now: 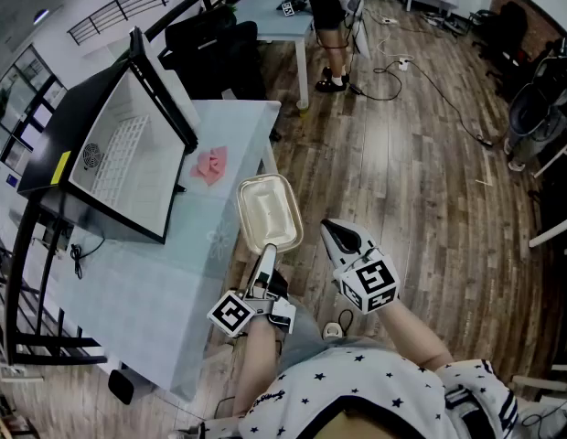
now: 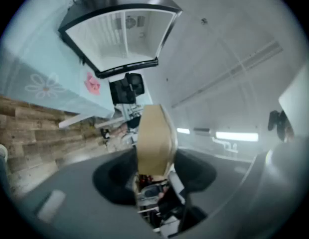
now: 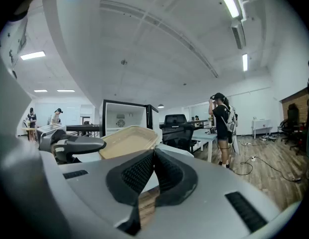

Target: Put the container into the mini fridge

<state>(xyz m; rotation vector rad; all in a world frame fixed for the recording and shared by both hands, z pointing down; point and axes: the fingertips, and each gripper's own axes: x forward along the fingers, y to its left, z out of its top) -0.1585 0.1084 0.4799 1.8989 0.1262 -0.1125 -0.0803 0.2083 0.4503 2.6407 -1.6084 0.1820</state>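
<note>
A beige, lidded rectangular container [image 1: 268, 210] hangs over the near right edge of the pale blue table [image 1: 174, 291]. My left gripper [image 1: 267, 250] is shut on its near rim. In the left gripper view the container [image 2: 153, 138] shows edge-on between the jaws. The black mini fridge [image 1: 119, 154] stands on the table's left part with its door [image 1: 165, 71] swung open and a white inside; it also shows ahead as the fridge [image 2: 119, 39]. My right gripper [image 1: 331, 230] hovers just right of the container, shut and empty, its pads [image 3: 144, 168] meeting.
A pink crumpled thing [image 1: 210, 165] lies on the table between fridge and container. A black office chair [image 1: 215, 58] stands behind the table. A person [image 1: 329, 26] stands by a second table at the back. Cables [image 1: 430, 80] run over the wooden floor.
</note>
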